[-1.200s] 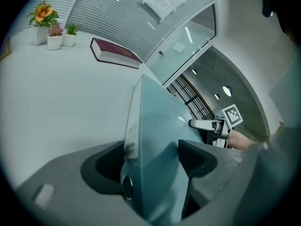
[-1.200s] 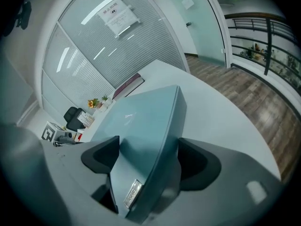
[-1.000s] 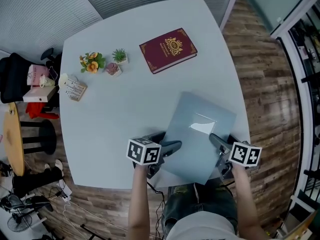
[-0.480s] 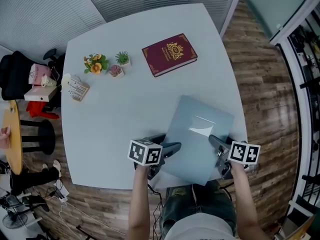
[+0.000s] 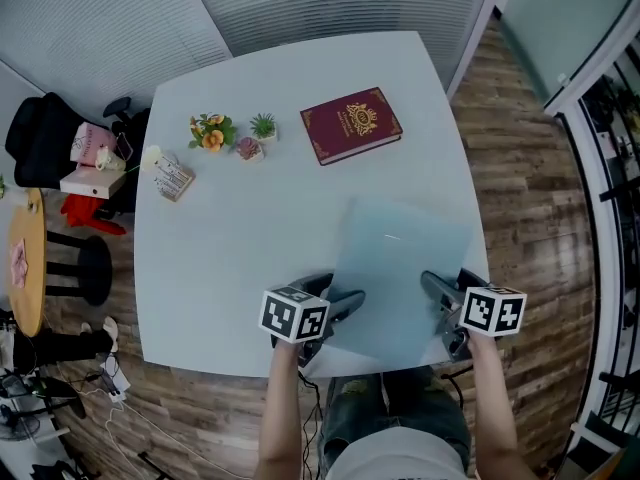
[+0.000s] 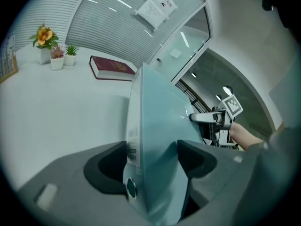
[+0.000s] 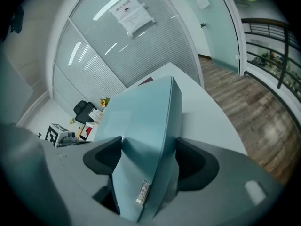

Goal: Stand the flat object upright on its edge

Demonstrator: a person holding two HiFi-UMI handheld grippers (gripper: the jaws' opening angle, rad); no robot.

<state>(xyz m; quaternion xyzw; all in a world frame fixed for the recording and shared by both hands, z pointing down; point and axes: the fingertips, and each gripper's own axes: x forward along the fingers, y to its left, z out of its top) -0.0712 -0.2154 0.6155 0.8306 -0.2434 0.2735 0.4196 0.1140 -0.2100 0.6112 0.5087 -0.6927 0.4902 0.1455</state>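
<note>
Left gripper (image 5: 348,301) clamped, angled obliquely downward

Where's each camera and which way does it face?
Head view: on the head, steeply down at table; forearms, left gripper, right gripper show.
Left gripper view: on left gripper, along jaws clamping the case; right gripper opposite.
Right gripper view: on right gripper, jaws, just closing, grip the case; left gripper opposite.
All share the case.

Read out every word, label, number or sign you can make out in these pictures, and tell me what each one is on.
Nothing here reads clearly.
Gold lettering on the red book: too small to read.
Paper notice on the glass partition: blurred.
White label on the edge of the teal box: blurred.
Metal tag on that box: unreadable.
Printed card near the potted plants: too small.
</note>
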